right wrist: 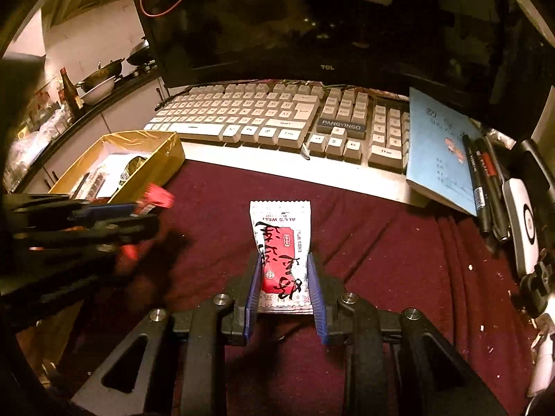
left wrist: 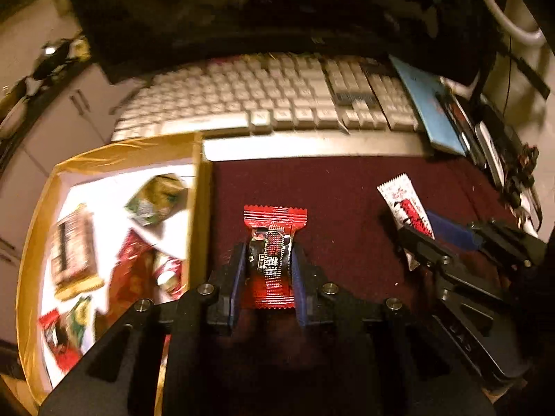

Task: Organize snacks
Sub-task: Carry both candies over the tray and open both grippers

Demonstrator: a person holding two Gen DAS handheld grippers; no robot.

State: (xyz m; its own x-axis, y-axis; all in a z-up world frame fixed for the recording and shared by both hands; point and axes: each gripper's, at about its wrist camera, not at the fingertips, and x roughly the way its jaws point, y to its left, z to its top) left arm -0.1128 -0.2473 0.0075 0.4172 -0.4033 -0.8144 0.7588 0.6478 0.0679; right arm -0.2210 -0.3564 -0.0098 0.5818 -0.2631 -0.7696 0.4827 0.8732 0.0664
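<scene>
My left gripper (left wrist: 267, 256) is shut on a red and black snack packet (left wrist: 272, 242), held above the dark red cloth (left wrist: 347, 208) just right of the yellow box (left wrist: 199, 187). The box holds several wrapped snacks (left wrist: 152, 197). My right gripper (right wrist: 284, 270) is shut on a white snack packet with a red label (right wrist: 282, 239), over the cloth. In the left wrist view the right gripper (left wrist: 426, 239) shows at the right with the white packet (left wrist: 404, 201). In the right wrist view the left gripper (right wrist: 131, 213) is blurred at the left, next to the yellow box (right wrist: 152, 170).
A white keyboard (right wrist: 260, 118) lies behind the cloth, under a dark monitor (right wrist: 312, 17). A blue booklet (right wrist: 437, 145), pens (right wrist: 482, 180) and a white device (right wrist: 523, 215) lie at the right. Kitchen pots (right wrist: 104, 76) stand on a counter far left.
</scene>
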